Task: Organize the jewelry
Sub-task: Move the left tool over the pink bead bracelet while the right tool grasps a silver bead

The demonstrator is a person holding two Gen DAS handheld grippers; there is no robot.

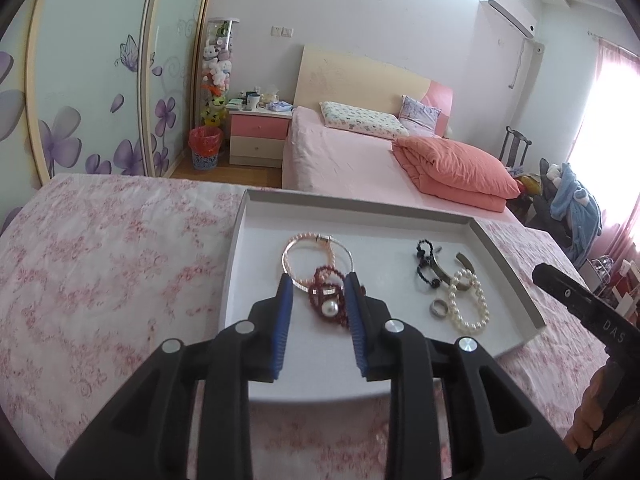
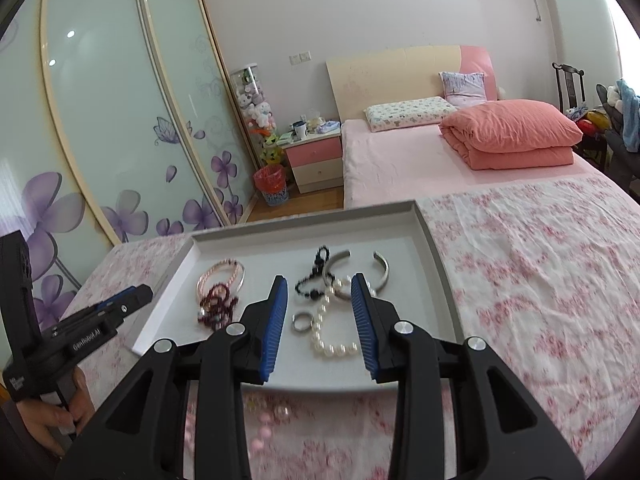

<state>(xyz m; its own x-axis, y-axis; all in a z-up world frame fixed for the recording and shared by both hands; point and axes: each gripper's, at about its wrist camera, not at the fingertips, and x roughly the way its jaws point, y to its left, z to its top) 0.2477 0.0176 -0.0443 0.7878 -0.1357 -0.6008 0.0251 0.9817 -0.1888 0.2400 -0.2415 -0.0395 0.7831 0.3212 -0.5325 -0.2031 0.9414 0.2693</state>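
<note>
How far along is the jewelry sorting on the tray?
Barely started. The jewelry lies in the grey tray, but tangled: the dark red bead bracelet overlaps the pink pearl bracelet, and the white pearl bracelet lies against the silver cuff. The left hand-held gripper and right hand-held gripper are open and empty. Separating everything remains.

Pearl, garnet and black bracelets [image 1: 468, 300] lie flat in grey tray [image 1: 400, 216].

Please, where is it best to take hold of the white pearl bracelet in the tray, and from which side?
Probably the near end of the white pearl bracelet, from above with the right hand-held gripper. The loop lies flat on the tray; its far end touches the silver cuff, while the near beads lie free.
</note>
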